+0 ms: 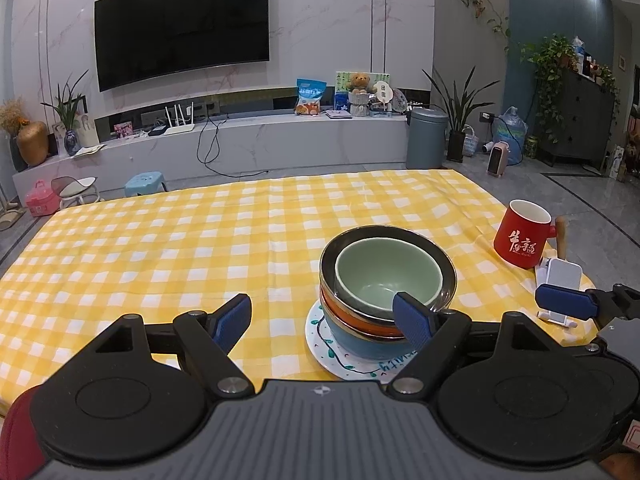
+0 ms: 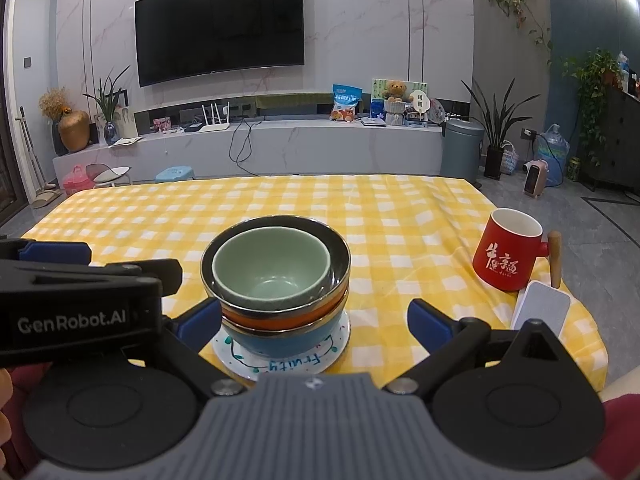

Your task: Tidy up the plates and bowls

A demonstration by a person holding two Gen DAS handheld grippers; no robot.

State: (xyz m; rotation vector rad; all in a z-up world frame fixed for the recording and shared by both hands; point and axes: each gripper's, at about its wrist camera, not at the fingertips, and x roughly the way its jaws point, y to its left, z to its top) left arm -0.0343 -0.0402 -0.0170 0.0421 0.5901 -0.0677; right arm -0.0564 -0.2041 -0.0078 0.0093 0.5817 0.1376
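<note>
A stack of bowls stands on a white plate (image 1: 320,330) (image 2: 236,356) with green lettering, near the table's front edge. From the bottom up I see a blue bowl (image 1: 360,344) (image 2: 288,338), an orange bowl (image 1: 352,320) (image 2: 276,320), a dark metallic-rimmed bowl (image 1: 384,240) (image 2: 280,224), and a pale green bowl (image 1: 384,272) (image 2: 272,264) nested inside. My left gripper (image 1: 324,320) is open, just left of and in front of the stack, its right finger overlapping the bowls' near side. My right gripper (image 2: 316,324) is open, its fingers on either side of the stack's base.
A red mug (image 1: 520,236) (image 2: 506,252) with a wooden handle stands to the right, with a white phone stand (image 1: 560,280) (image 2: 540,312) beside it. The yellow checked tablecloth (image 1: 180,248) (image 2: 380,208) stretches far and left. The left gripper's body (image 2: 80,304) crosses the right wrist view.
</note>
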